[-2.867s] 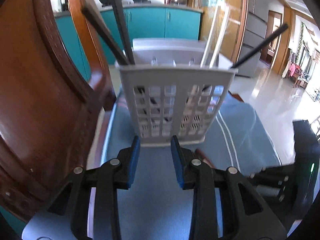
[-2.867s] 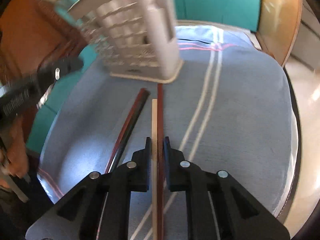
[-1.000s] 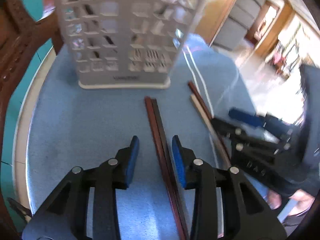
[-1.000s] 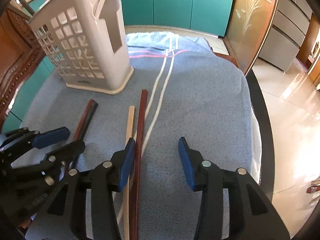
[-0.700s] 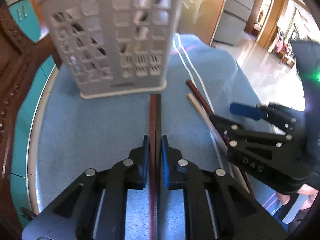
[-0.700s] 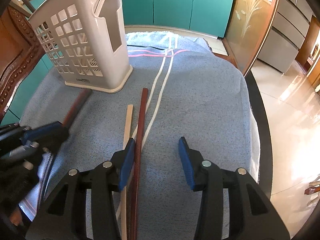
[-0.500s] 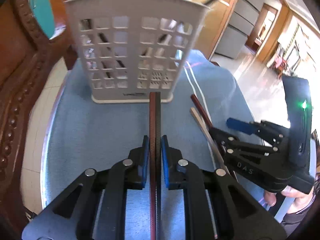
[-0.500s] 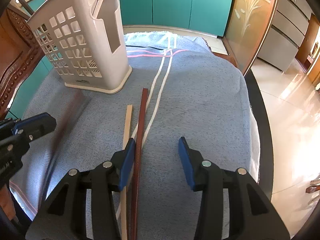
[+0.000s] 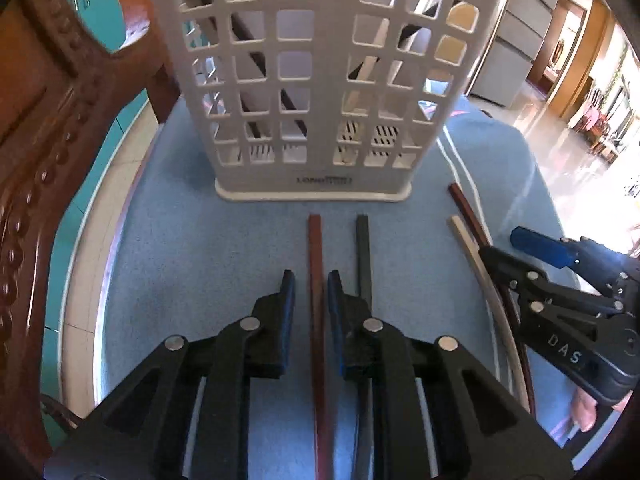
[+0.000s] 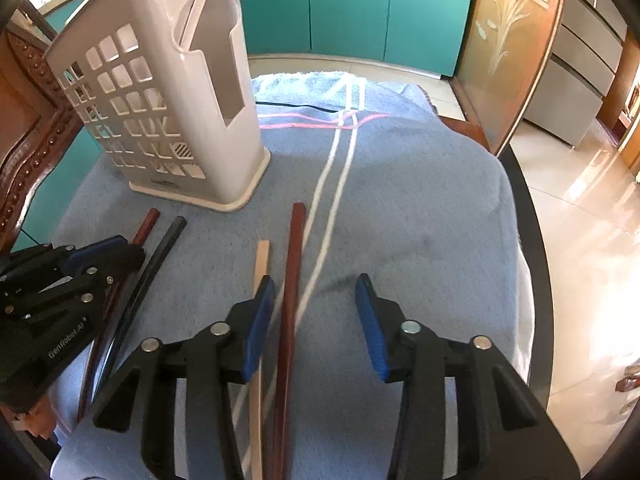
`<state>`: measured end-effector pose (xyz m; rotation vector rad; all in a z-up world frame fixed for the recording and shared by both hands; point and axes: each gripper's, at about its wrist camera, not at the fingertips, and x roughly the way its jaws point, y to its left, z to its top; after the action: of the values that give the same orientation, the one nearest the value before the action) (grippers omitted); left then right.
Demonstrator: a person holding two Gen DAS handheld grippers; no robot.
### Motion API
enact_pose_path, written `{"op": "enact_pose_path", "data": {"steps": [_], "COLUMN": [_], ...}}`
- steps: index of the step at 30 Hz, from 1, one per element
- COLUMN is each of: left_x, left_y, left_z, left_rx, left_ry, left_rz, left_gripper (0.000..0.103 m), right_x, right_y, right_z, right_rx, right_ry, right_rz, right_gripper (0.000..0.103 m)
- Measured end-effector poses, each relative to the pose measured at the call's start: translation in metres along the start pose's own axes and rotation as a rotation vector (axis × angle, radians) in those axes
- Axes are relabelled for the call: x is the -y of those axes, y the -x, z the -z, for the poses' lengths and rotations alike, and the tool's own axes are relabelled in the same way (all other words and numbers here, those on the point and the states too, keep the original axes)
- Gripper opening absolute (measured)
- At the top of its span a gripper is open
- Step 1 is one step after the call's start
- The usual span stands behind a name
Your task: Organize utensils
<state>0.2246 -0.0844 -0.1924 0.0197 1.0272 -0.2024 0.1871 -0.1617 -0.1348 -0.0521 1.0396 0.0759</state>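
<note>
At the far left stands a carved, glossy wooden chair back, its edge studded with round beads. Beside it the table is covered by a nubbly blue towel with two white stripes. On the towel stands the utensil holder, a tall off-white plastic caddy with a square-grid front, a flared base and a keyhole-shaped cutout in its side; dark and pale chopsticks lean inside it.

In front of the holder lie two square-section chopsticks side by side, slightly apart: a reddish-brown chopstick and a dark grey chopstick. The left gripper, black with blue pads, straddles the reddish-brown one only; its jaws are narrow, with a slim gap showing on each side, so they do not pinch it. Half a second ago these jaws were clamped on both sticks together; they have just been opening a little, and the grey stick now lies outside the right finger.

Further right lie a pale cream chopstick and a smooth dark red chopstick. The right gripper stands spread, the dark red stick between its fingers, the cream one under its left finger. Its jaws have just been closing, narrower than a second ago.
</note>
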Motion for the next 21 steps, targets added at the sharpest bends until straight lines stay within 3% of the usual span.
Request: {"op": "enact_pose_path", "data": {"steps": [1,2,4,6,11,15,21], "left_x": [0.001,0.003,0.007,0.010,0.009,0.005,-0.001], "left_y": [-0.001,-0.002,-0.002,0.000,0.018,0.068,0.163], "left_z": [0.000,-0.002,-0.003,-0.006,-0.002,0.001,0.017], "left_rx": [0.001,0.004,0.006,0.009,0.057,0.162,0.338], "left_ry": [-0.001,-0.011,-0.027,-0.033,-0.025,-0.013,-0.001], "left_rz": [-0.006,-0.021,-0.040,-0.036,-0.015,0.021,0.067], "left_gripper": [0.018,0.018,0.018,0.007,0.007,0.007,0.007], "right_x": [0.000,0.001,0.002,0.005,0.016,0.027,0.027], "right_y": [0.000,0.000,0.002,0.008,0.057,0.118,0.194], "right_z": [0.000,0.000,0.002,0.005,0.010,0.021,0.033], "right_rx": [0.002,-0.003,-0.004,0.014,0.121,0.245,0.348], "right_ry": [-0.001,-0.011,-0.017,-0.020,-0.045,-0.075,-0.042], "right_rz": [-0.016,-0.045,-0.068,-0.071,-0.124,-0.185,-0.273], "right_gripper": [0.023,0.008,0.007,0.006,0.006,0.006,0.007]}}
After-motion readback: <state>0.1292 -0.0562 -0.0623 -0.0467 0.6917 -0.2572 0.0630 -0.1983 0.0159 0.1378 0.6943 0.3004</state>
